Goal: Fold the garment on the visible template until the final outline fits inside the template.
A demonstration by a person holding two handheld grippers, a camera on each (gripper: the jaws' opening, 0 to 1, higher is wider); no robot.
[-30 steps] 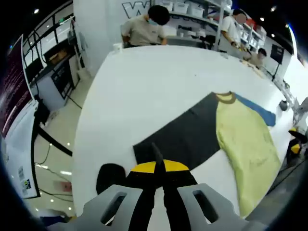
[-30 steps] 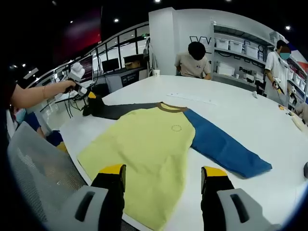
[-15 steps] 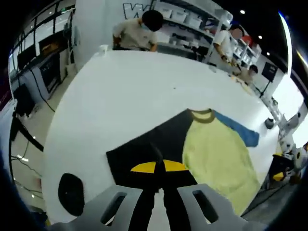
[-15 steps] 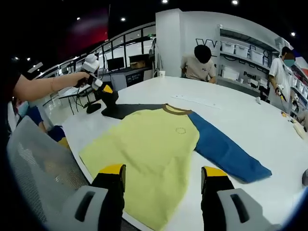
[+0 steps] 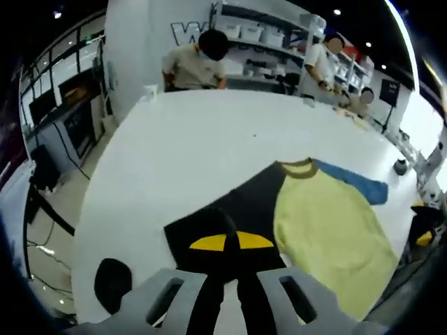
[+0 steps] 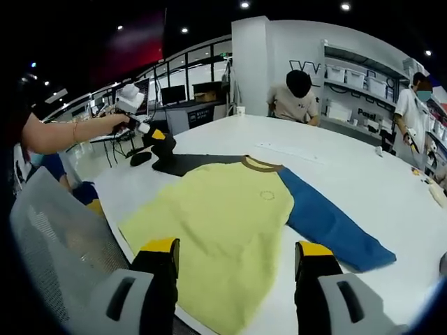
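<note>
left gripper, fingers pinching the dark sleeve end of the yellow-bodied raglan shirt; sleeve runs right toward the body; right gripper hovers spread near hem.

left gripper body: pale grey moulded housing at the base of the left gripper view, with two slanted slot openings, one on each side.
left gripper fingers: black, long and tapering, each capped by a curved yellow band.
right gripper body: light grey housing with rounded slot openings on both sides, seen in the right gripper view.
right gripper fingers: black, blocky, with yellow caps at the tips.
left gripper from outside: white boxy top part, black lower part with a yellow patch.
person's arm: bare forearm, thin bracelet at the wrist; dark short sleeve at the upper arm.
</note>
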